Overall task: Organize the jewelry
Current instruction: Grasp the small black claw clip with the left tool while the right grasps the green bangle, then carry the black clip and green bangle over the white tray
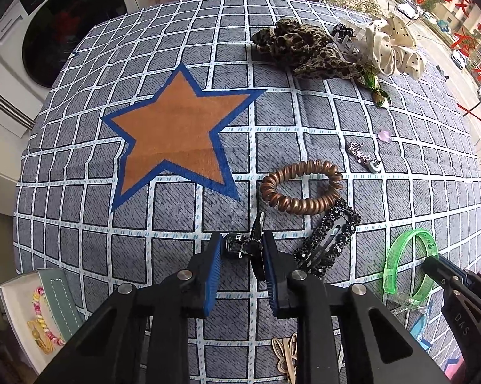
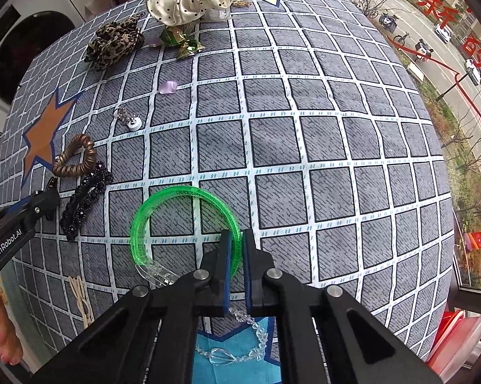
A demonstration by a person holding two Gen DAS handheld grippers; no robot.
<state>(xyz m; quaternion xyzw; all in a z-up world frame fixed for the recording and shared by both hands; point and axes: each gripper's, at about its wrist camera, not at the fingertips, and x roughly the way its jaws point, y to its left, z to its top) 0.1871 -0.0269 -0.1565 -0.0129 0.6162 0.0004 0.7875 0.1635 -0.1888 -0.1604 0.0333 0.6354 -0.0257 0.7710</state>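
In the left wrist view my left gripper [image 1: 243, 249] points down at the checked cloth [image 1: 182, 249], and its blue pads press on a small black claw clip [image 1: 240, 245] from both sides. My right gripper [image 2: 237, 240] is shut on the rim of a clear green bangle [image 2: 163, 201] that lies on the cloth. From the left wrist view the bangle [image 1: 400, 249] shows at the right, with the right gripper's fingers [image 1: 432, 264] on it. The left gripper's fingers [image 2: 45, 203] show at the left edge of the right wrist view.
Near the left gripper lie a brown spiral hair tie [image 1: 301, 188] and a black beaded snap clip [image 1: 330, 240]. Farther off are a leopard scrunchie [image 1: 304, 51], a cream dotted scrunchie [image 1: 394, 44], a silver earring [image 1: 363, 156]. A white tray [image 1: 13, 307] holds a bead bracelet. A crystal bracelet [image 2: 237, 348] lies under the right gripper.
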